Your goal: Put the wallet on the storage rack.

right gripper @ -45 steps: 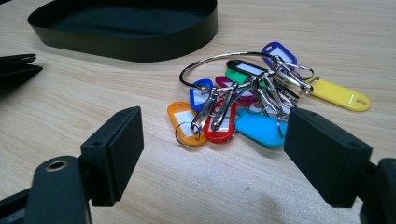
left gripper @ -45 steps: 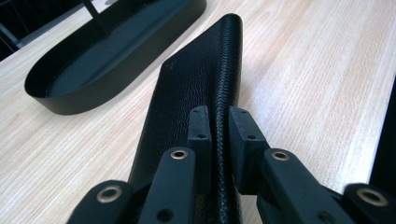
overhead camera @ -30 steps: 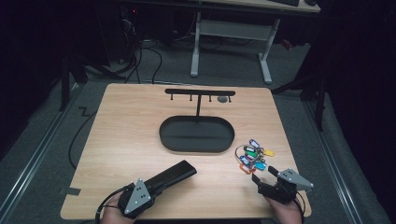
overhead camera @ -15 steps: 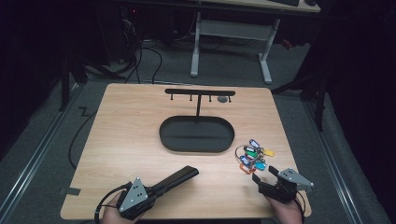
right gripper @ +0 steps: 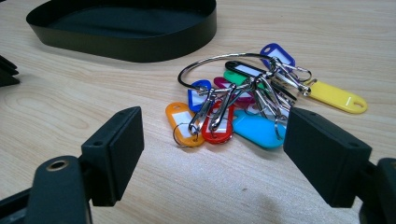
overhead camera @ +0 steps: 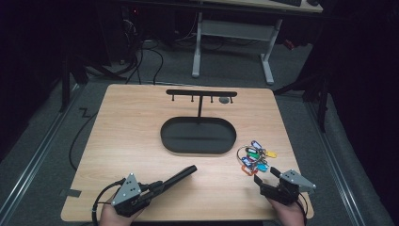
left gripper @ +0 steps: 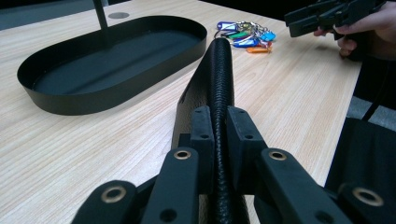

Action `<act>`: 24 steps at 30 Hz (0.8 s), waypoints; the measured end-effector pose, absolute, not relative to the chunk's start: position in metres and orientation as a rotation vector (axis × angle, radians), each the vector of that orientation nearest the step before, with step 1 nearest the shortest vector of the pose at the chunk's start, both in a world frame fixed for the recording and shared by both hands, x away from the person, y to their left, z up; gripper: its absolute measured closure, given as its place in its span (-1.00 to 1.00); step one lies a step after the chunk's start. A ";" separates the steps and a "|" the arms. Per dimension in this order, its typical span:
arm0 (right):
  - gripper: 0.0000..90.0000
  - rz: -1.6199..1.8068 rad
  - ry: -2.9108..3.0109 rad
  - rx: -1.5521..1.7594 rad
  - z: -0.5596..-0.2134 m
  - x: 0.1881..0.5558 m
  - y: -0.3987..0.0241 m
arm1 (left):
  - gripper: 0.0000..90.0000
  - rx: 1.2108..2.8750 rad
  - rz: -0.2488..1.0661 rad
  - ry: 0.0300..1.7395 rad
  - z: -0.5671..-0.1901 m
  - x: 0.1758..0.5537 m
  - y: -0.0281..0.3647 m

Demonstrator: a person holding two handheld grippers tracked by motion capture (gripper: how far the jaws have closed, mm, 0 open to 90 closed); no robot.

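The left gripper (overhead camera: 162, 184) sat low at the near left of the table (overhead camera: 131, 132), its fingers (left gripper: 203, 135) pressed tight on a slim black leather case (left gripper: 218, 84). The case stood on edge between them and ran forward from the grip, its free end pointing toward the black oval tray (overhead camera: 198, 136) at the table's middle; in the high view the case (overhead camera: 181, 175) slanted up and to the right from the hand. Whether its far end touched the wood I could not tell.

The right gripper (overhead camera: 266, 175) rested at the near right corner, its fingers (right gripper: 114, 151) spread wide with nothing between them. The bunch of coloured key tags (right gripper: 243, 105) on a metal ring lay flat on the table just beyond the fingertips, roughly in line with the gap and apart from both pads. In the high view the key tags (overhead camera: 254, 157) lay just right of the tray and in front of the right gripper.

Behind the tray stood a black T-shaped rack (overhead camera: 201, 94) with small hooks along its bar.
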State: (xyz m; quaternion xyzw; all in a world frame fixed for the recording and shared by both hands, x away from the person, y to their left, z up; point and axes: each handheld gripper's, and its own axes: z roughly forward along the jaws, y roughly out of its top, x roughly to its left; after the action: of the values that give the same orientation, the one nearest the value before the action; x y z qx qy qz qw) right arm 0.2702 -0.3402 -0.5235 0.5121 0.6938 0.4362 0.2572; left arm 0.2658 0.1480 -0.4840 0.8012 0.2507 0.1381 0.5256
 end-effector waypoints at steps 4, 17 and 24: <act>-0.54 1.185 1.884 1.386 -0.523 0.269 -0.340 | 0.82 1.884 0.328 0.637 -0.484 0.272 0.153; -0.54 1.181 1.891 1.385 -0.524 0.271 -0.340 | 0.59 1.815 0.342 0.690 -0.491 0.285 0.169; -0.54 1.183 1.881 1.391 -0.523 0.269 -0.341 | 0.46 1.842 0.296 0.696 -0.497 0.286 0.172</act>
State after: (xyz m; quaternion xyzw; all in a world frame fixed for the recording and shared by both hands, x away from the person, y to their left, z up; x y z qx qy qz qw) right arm 0.2692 -0.3405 -0.5231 0.5127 0.6934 0.4360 0.2572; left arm 0.2856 0.1717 -0.4970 0.7761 0.2935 0.1248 0.5440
